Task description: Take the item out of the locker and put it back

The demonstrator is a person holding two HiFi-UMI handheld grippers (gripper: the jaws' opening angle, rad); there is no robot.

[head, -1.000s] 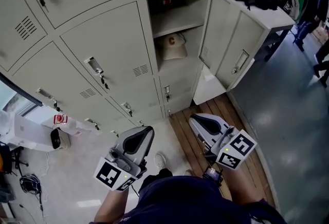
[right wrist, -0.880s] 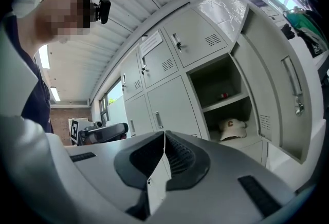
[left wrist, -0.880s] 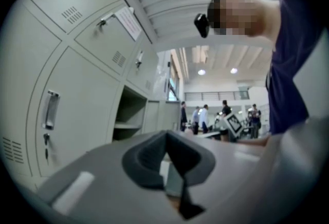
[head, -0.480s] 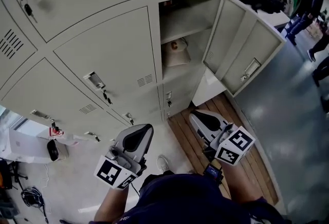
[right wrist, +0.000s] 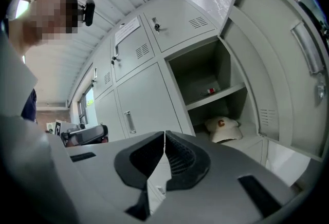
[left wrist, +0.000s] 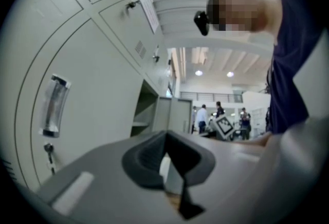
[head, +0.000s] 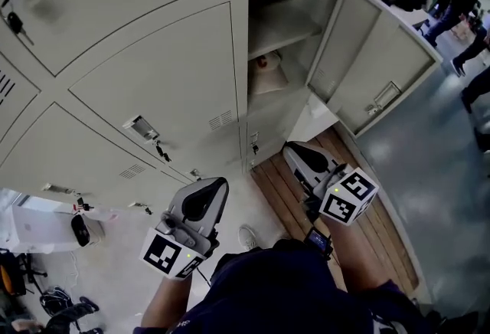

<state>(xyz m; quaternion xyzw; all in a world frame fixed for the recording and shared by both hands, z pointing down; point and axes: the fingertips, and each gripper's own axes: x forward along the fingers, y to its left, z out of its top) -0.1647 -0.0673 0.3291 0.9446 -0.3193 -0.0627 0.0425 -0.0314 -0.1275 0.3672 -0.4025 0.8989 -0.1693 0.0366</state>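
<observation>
I hold both grippers level, pointing at the lockers. My left gripper (head: 208, 194) and right gripper (head: 301, 158) each have their 2 jaws closed together on nothing. Past the right one, the grey metal door (head: 375, 68) stands swung out to the right, leaving the grey metal locker's (head: 287, 14) front clear. The cream fabric cap (head: 264, 73) lies under the locker's shelf, well apart from both grippers.

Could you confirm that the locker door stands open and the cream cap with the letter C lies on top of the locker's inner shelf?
Not quite. The door does stand open, but the cap lies beneath the shelf, on the compartment's floor, as the right gripper view shows.
</observation>
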